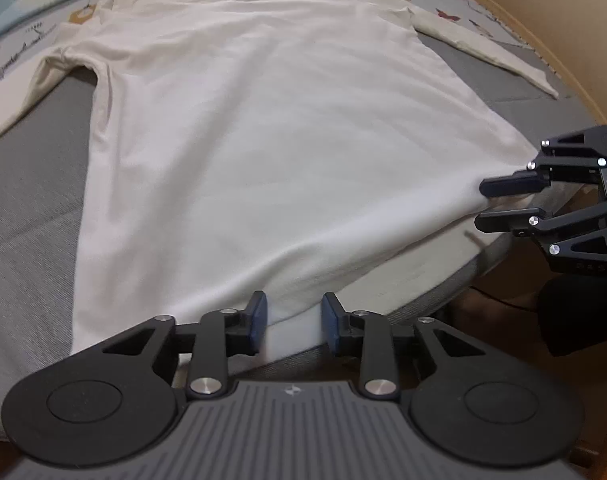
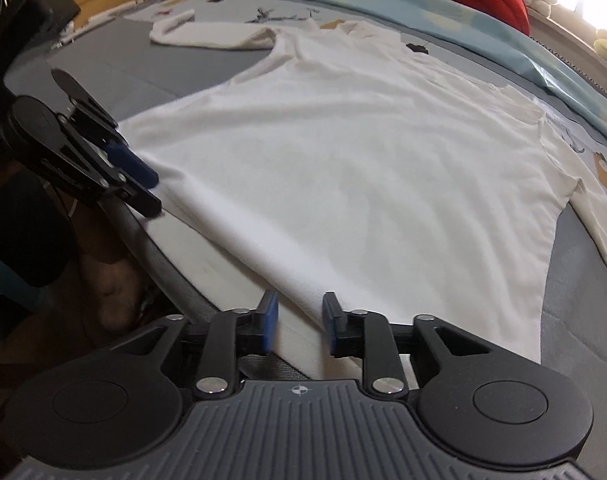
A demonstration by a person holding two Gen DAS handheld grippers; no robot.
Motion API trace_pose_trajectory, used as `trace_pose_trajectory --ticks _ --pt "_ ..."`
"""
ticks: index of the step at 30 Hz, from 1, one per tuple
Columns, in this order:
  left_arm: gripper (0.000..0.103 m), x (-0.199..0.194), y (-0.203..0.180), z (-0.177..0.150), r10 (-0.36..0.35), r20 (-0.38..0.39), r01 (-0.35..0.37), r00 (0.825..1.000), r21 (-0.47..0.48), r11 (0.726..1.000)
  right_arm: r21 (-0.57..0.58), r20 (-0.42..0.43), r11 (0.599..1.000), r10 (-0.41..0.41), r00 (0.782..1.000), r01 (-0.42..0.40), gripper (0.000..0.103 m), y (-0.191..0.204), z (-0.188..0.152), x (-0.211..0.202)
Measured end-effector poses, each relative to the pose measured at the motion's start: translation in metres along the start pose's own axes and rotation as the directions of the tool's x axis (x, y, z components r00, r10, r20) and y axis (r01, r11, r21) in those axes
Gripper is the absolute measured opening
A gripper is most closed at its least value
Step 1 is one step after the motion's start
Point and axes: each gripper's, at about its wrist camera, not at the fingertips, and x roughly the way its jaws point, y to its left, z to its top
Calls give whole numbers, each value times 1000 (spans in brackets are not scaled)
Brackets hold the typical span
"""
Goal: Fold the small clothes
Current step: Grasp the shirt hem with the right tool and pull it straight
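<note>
Cream cotton: long-sleeved shirt spread flat on grey bed cover, hem at near edge.
Left wrist view: left gripper jaws apart, hem corner between the blue pads, not pinched. Right gripper at the other hem corner, jaws parted.
Right wrist view: right gripper jaws apart astride hem edge of shirt. Left gripper on far hem corner.
Beyond: light-blue blanket.

Both wrist views look down steeply, close over the near hem of one shirt, each catching the other's claw.
</note>
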Motion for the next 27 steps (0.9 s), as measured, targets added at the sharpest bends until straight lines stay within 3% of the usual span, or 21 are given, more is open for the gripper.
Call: trace_pose_trajectory --ticks 6,11,14,16,20,25,27 --pt "5 -1 -3 3 47 -9 -47 999 6 999 -44 -43 998 -55 998 53 49 4 3 21" --pt "2 -15 -5 5 45 31 -45 998 6 999 -32 -60 997 -66 996 64 51 0 9 29" --pt "2 -35 -2 6 24 84 -24 996 -3 1000 0 -63 999 -53 997 53 48 -6 12 25" --pt "2 -45 4 7 -1 110 3 994 -18 1000 13 -61 999 -47 997 48 40 -10 12 21" --pt "2 -56 11 6 -27 127 28 991 -11 1000 54 -47 999 9 999 -7 3 -18 9 7" --pt "2 -58 23 2 -118 73 121 990 -39 992 225 -57 963 163 985 -146 2 -45 4 -17" --pt "2 -58 28 1 -129 53 132 990 -48 990 238 -78 967 115 990 -94 4 -54 2 -25"
